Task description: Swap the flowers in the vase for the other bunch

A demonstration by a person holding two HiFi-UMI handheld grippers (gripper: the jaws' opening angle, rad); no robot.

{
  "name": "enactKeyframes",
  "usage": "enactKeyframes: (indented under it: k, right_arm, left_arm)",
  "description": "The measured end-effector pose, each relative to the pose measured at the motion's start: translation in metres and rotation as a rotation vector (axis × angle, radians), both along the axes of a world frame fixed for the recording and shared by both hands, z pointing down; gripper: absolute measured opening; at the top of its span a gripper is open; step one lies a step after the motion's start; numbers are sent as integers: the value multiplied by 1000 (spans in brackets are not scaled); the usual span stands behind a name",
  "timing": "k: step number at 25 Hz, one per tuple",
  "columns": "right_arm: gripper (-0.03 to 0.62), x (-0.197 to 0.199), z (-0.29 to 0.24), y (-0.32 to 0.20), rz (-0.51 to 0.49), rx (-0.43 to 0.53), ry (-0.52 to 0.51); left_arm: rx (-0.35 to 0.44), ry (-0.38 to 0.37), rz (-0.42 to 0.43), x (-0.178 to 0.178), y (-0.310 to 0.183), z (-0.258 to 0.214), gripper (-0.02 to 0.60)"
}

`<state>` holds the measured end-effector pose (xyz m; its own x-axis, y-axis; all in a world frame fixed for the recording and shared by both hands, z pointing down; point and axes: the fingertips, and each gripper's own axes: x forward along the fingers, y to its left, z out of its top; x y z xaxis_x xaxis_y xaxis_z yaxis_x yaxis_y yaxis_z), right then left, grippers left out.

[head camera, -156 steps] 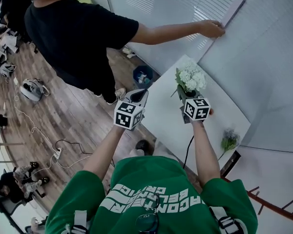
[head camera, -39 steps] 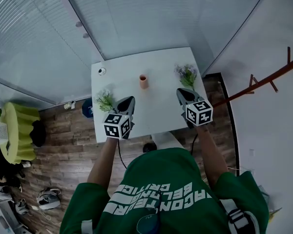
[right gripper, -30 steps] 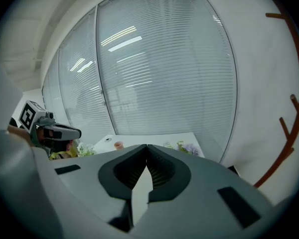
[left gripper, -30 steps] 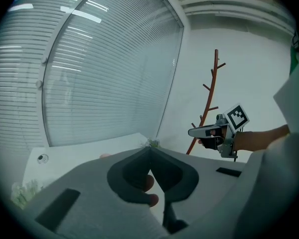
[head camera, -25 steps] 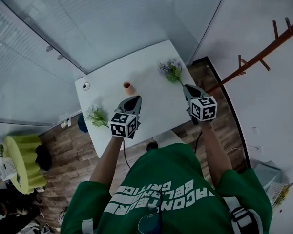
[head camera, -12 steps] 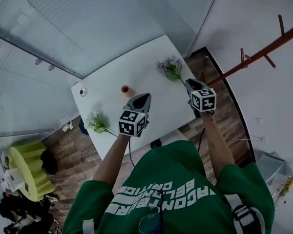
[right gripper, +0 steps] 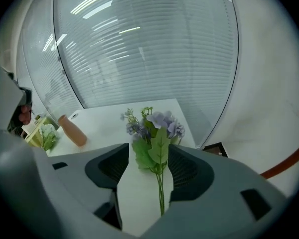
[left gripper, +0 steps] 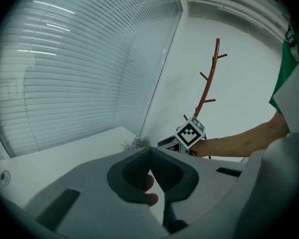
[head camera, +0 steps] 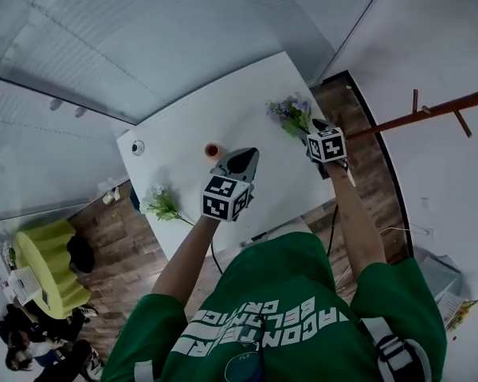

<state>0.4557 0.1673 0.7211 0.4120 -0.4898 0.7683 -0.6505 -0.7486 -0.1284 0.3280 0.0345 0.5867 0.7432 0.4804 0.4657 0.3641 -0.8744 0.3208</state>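
Right tool (right gripper: 148, 151) newly wide open — purple flowers (right gripper: 157, 123) between

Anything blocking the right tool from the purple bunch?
Nothing visible. The right tool has just been opening its jaws; they stand apart with the purple bunch lying on the table between them.

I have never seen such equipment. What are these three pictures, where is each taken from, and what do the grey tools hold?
A person holds a two-jaw gripper in each hand. One picture comes from a head camera looking down, the other two from cameras on the grippers. On the white table are an empty vase, a white bunch and a purple bunch. The left gripper is shut and empty. The right gripper has just been opening its jaws; the purple bunch lies between them, ungripped.
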Motion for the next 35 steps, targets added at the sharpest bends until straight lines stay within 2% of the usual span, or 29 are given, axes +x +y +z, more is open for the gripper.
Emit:
enactKeyframes:
  k: [5,14,17,26,35]
  right_arm:
    - [235,26,37,-12,-12,-74,-43]
    - [230,47,86,-22,-1,-155,-134]
    - [183,47,94,-24,-1,-178,-143]
    - [72,47,93,-28,-44,-171,-109]
    - [57,44,75,-30,-38,-110,-95]
  left_arm:
    - [-13,-39,-12,10,-10,17,3]
    - [-33,-80,-52,24,-29,37,3]
    - [-38,-92,-63,26,-33,43,3]
    - [-41,-103,-68,25,-31,47,3]
    - [-28,-82,-74,17,-30,37,3]
